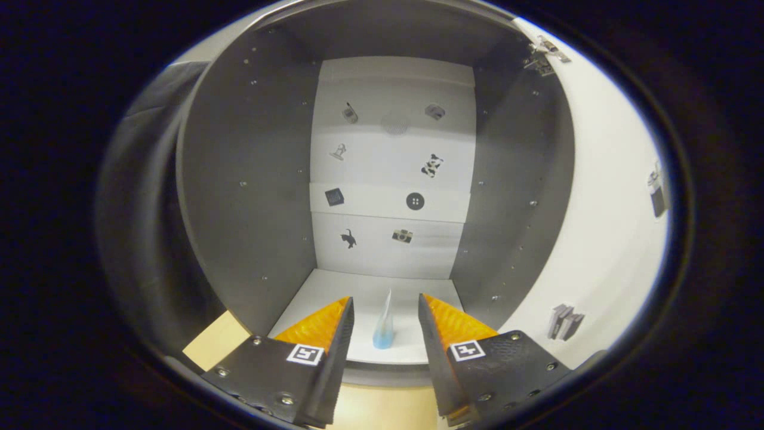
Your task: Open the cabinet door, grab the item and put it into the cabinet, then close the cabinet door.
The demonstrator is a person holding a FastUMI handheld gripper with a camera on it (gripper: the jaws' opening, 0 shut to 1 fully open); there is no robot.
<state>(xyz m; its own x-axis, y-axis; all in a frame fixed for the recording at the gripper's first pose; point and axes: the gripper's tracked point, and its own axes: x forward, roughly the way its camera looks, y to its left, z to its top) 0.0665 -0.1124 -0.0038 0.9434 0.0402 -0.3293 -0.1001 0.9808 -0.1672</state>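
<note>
Your gripper [385,310] has its fingers spread and touching nothing, and the tube [384,328] stands upright between them, just beyond the tips, on the near floor of the open cabinet [250,179], door [597,239] swung right.

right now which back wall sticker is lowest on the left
The black cat sticker, beside the camera sticker; the rest sit higher. The open hand-held gripper frames a blue-tipped item.

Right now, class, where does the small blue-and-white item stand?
In the gripper view, the item stands upright on the cabinet floor, near its front edge, seen in the gap between the open fingers of the hand-held gripper.
</note>
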